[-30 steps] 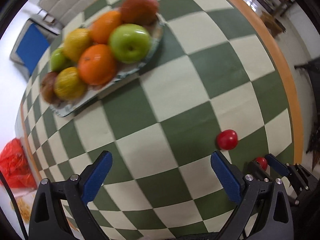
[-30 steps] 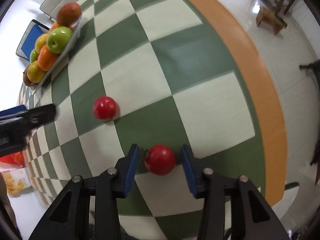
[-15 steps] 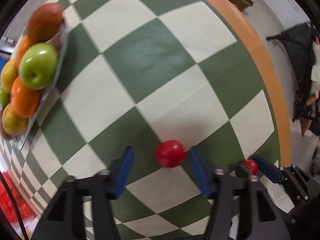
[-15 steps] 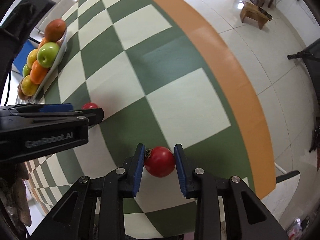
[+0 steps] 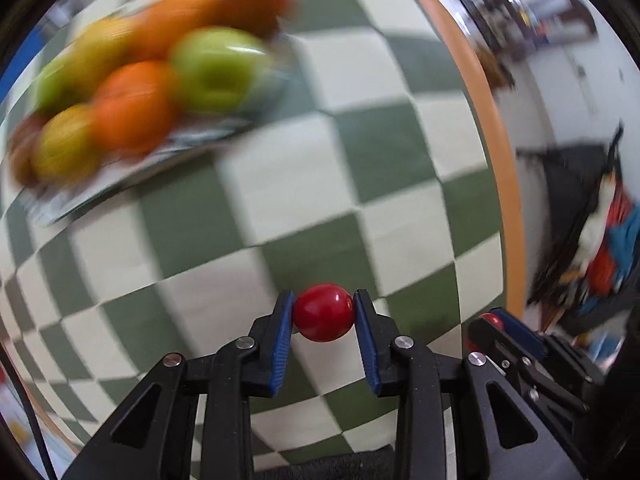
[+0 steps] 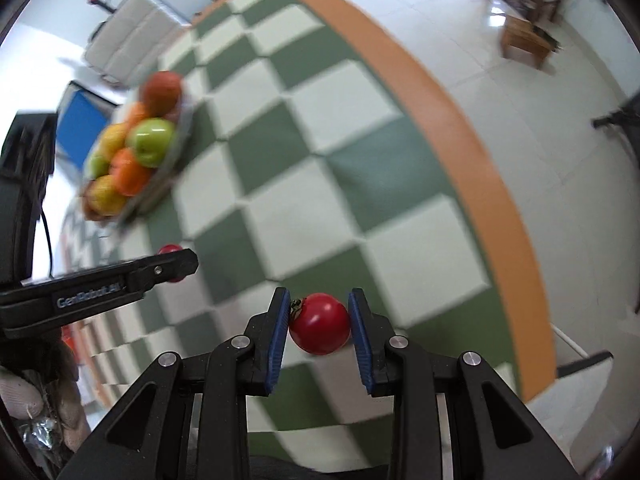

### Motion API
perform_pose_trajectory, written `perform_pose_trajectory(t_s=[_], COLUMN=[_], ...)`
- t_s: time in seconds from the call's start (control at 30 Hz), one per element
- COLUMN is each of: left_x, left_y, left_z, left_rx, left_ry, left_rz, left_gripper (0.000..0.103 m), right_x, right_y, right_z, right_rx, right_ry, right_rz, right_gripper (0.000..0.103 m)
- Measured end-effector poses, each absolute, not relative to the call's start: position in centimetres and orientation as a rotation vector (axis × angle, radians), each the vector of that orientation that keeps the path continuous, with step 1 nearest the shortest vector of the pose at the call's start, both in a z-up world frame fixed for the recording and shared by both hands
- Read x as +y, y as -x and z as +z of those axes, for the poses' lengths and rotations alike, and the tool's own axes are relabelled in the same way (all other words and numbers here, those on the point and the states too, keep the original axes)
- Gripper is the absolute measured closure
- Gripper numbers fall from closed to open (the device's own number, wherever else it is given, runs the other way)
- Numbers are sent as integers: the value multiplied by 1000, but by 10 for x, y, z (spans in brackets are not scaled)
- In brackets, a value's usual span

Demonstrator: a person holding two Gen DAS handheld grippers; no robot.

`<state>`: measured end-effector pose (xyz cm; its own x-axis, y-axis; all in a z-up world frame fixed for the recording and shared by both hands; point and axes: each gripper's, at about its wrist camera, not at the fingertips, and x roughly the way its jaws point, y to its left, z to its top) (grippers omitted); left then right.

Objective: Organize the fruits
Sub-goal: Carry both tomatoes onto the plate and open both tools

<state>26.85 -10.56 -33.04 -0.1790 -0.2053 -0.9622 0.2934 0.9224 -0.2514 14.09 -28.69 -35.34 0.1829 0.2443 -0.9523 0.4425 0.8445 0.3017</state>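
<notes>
The left gripper [image 5: 323, 312] pinches a small red tomato [image 5: 324, 313] tight between its blue pads, above the green and white checked table [image 5: 304, 168]. The right gripper [image 6: 319, 322] squeezes another red tomato [image 6: 320, 325], the one with a green stem. The plate [image 5: 132, 168] piled with apples and oranges sits at ten o'clock from both grippers, well apart and blurry.
</notes>
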Motion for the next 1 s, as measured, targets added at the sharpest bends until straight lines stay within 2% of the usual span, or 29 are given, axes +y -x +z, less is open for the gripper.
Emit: perform_pose_trajectory(t_s=[0.2, 0.43, 0.73, 1.0], left_x=[4, 78, 117, 121], left_y=[-307, -340, -376, -380], left_z=[-304, -308, -351, -378], left_rx=[1661, 1633, 1704, 1760], left_ry=[174, 366, 685, 849], left_rz=[-258, -100, -44, -41], left_gripper=[75, 75, 75, 75], right_x=[-235, -166, -114, -100], right_y=[-215, -294, -357, -363], right_z=[-346, -366, -373, -375], right_rx=[1385, 1394, 1378, 1363], right_ry=[-788, -927, -671, -473], right_rz=[116, 281, 246, 250], right_gripper=[70, 70, 70, 70])
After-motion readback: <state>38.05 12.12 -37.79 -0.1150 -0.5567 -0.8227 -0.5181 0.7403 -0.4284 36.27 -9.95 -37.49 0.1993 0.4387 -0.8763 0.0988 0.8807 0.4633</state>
